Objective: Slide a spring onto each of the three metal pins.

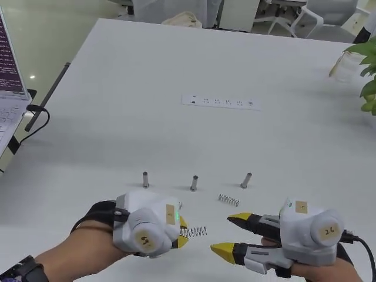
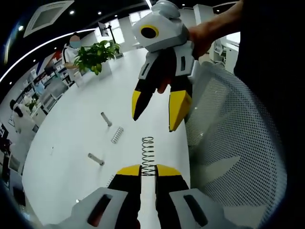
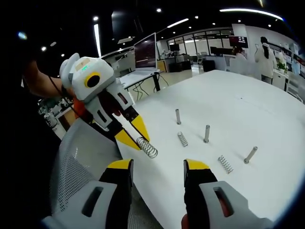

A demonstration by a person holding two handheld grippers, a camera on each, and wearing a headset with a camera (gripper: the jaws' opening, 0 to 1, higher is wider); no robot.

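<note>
Three short metal pins stand bare in a row on the white table: left [image 1: 145, 179], middle [image 1: 194, 183] and right [image 1: 246, 180]. My left gripper [image 1: 182, 230] is shut on one end of a spring [image 1: 194, 232], which sticks out level toward the right; its own view shows the spring [image 2: 148, 153] pinched between the yellow tips. My right gripper [image 1: 231, 235] is open, a short way from the spring's free end, with nothing between its fingers [image 3: 120, 165]. A loose spring [image 1: 228, 200] lies near the right pin. A second loose spring [image 3: 182, 139] lies between the left and middle pins.
A white power strip [image 1: 220, 101] lies farther back on the table. A laptop [image 1: 9, 88] stands at the left edge and a plant [image 1: 367, 70] at the far right. A mesh chair [image 2: 228, 124] is just below the table's near edge.
</note>
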